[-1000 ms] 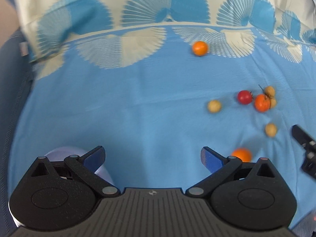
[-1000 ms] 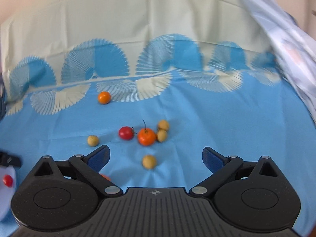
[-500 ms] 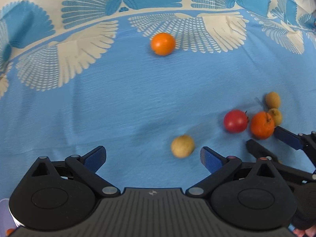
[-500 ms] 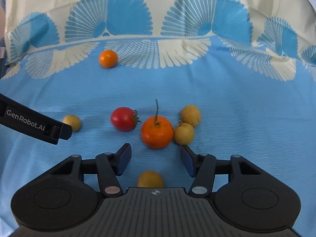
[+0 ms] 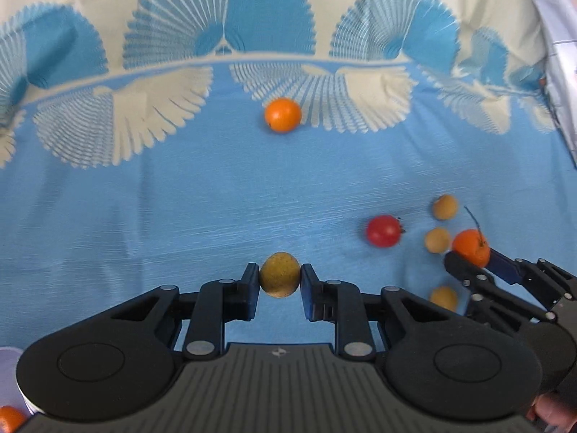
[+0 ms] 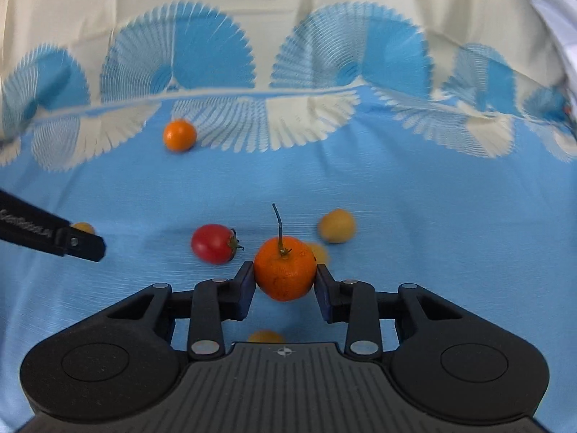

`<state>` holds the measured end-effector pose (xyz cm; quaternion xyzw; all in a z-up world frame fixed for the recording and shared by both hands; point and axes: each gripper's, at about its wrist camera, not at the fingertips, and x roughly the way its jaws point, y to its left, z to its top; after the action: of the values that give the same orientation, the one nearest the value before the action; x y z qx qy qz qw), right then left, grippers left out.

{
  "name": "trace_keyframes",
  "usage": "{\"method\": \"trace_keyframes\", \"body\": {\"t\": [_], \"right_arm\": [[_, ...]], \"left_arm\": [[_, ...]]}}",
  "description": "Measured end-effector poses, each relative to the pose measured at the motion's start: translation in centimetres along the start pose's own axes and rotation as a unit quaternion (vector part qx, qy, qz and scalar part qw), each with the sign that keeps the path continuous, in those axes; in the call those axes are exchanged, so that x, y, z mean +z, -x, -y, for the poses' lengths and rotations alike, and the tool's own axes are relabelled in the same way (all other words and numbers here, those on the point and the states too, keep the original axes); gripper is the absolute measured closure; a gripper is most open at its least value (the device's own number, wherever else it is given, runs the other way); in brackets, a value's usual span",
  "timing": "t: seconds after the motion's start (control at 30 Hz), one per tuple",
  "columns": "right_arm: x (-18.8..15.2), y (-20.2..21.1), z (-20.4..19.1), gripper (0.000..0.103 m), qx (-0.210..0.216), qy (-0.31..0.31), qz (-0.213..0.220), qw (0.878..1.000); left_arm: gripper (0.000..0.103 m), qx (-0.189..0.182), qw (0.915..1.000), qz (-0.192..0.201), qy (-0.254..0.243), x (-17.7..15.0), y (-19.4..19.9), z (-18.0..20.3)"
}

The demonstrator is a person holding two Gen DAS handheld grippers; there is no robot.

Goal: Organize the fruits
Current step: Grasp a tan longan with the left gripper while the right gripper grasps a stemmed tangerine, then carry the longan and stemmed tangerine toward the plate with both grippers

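Note:
My left gripper (image 5: 280,281) is shut on a yellow-brown round fruit (image 5: 280,278) just above the blue cloth. My right gripper (image 6: 285,278) is shut on a stemmed orange (image 6: 285,269); it also shows in the left wrist view (image 5: 470,247) at the right. A red tomato (image 6: 212,243) lies left of the stemmed orange. Three small yellow fruits lie around it: one behind-right (image 6: 337,225), one half hidden behind the orange (image 6: 319,252), one under the right gripper (image 6: 266,336). A lone orange (image 5: 282,114) lies far back.
A blue cloth with cream fan pattern (image 5: 180,198) covers the surface and rises at the back. A white bowl rim (image 5: 9,355) with an orange fruit (image 5: 9,420) inside shows at the lower left of the left wrist view. The left gripper's finger (image 6: 54,240) enters the right wrist view.
Both grippers moved forward and closed: the left on the yellow-brown fruit, the right on the stemmed orange. Both were open half a second ago.

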<state>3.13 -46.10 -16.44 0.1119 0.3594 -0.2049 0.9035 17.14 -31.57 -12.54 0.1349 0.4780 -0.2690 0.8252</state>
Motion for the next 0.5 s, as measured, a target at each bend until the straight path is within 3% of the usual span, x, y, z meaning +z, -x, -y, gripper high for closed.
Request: {"method": "trace_keyframes", "body": {"t": [0.27, 0.5], "right_arm": [[-0.5, 9.1, -0.8, 0.066, 0.014, -0.025, 0.04, 0.999], [-3.0, 17.8, -5.8, 0.066, 0.064, 0.0, 0.059, 0.996]], "left_arm": [[0.076, 0.019, 0.9995, 0.015, 0.019, -3.5, 9.3, -2.5], [0.076, 0.068, 0.9969, 0.0, 0.04, -9.9, 17.9, -6.4]]}}
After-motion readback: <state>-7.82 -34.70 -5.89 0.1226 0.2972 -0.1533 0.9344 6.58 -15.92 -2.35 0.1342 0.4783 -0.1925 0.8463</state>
